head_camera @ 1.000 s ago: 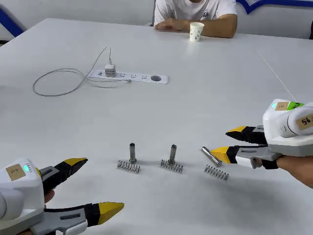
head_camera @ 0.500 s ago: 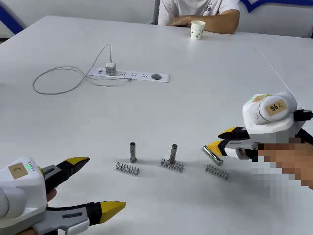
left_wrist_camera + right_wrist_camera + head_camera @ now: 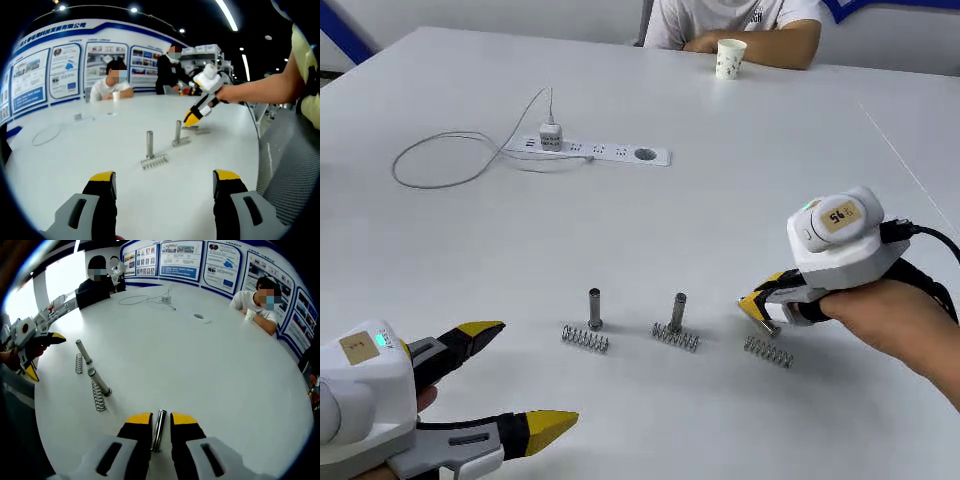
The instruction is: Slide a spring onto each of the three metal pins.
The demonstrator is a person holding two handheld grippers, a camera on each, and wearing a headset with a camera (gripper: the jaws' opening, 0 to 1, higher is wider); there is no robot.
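Right gripper, 3 o'clock: jaws newly clamped on short grey metal pin; righting it likely next. Left gripper: jaws apart.

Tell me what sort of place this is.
Probably a meeting room or exhibition office rather than a workshop: a large white table, printed display boards along the walls, and a person seated at the far side beside a paper cup, with a power strip lying on the table.
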